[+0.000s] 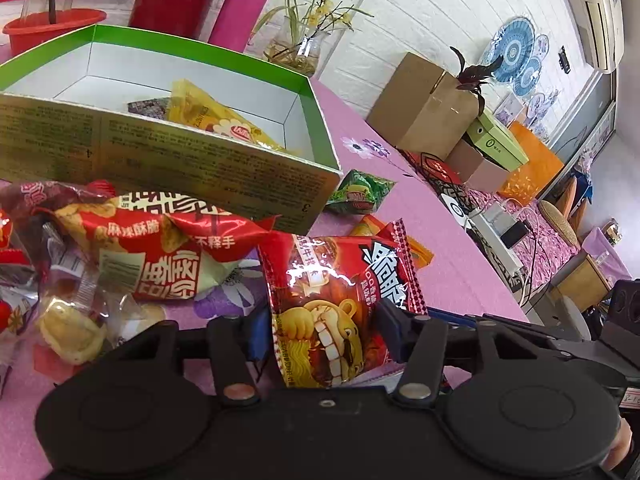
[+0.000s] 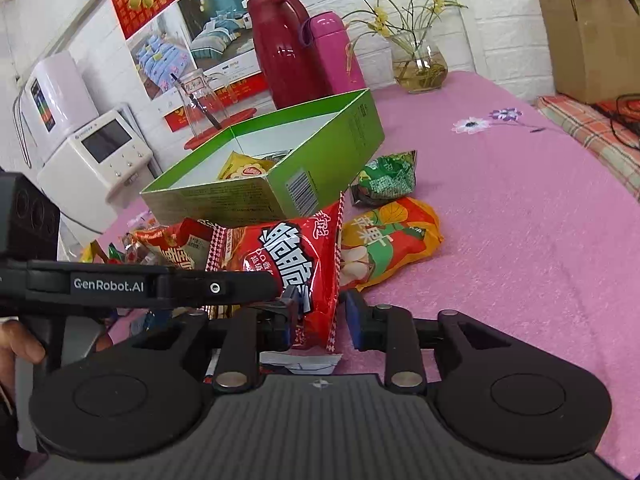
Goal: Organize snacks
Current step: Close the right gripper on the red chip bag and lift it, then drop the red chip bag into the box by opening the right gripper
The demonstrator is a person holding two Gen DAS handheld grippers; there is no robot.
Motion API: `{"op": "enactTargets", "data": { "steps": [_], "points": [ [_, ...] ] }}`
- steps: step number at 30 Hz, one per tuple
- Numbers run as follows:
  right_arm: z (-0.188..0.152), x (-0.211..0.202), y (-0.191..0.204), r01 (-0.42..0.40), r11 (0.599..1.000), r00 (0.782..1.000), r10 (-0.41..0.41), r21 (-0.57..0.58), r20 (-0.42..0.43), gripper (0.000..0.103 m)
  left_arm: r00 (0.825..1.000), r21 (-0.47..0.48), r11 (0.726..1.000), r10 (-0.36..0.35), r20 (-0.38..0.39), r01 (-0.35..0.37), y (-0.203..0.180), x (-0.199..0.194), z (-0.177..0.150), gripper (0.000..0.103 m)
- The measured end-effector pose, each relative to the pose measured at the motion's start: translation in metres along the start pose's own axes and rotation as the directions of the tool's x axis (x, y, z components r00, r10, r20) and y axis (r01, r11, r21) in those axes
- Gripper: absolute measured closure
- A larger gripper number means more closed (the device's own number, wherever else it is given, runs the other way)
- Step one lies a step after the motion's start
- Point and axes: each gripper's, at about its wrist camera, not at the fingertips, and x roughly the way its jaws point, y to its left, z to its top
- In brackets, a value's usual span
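A red noodle-snack packet [image 1: 340, 304] stands between the fingers of my left gripper [image 1: 320, 328], which is shut on it; the same packet [image 2: 296, 268] shows in the right wrist view. My right gripper [image 2: 320, 320] is open, its jaws on either side of the packet's lower part. The open green box [image 1: 312, 92] holds a yellow packet [image 1: 216, 116] and a dark one; it also shows behind the packet [image 2: 360, 128]. A red-and-white snack bag [image 1: 160, 248], a green packet [image 2: 386, 180] and an orange apple-chip bag [image 2: 388, 240] lie on the pink cloth.
A red thermos [image 2: 280, 44], pink flask [image 2: 332, 52], glass vase with flowers [image 2: 420, 68] and glass jug [image 2: 200, 100] stand behind the box. A cardboard box [image 2: 588, 40] and cables sit at the right. More wrapped snacks [image 1: 64, 320] lie at the left.
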Motion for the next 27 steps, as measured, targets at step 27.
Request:
{"op": "enactTargets", "data": {
  "steps": [27],
  "points": [
    [0.122, 0.074, 0.115, -0.097, 0.965, 0.986, 0.127, -0.243, 0.110, 0.084, 0.953, -0.007, 0.997, 0.079, 0.292, -0.081, 0.069, -0.090, 0.117, 0.077]
  ]
}}
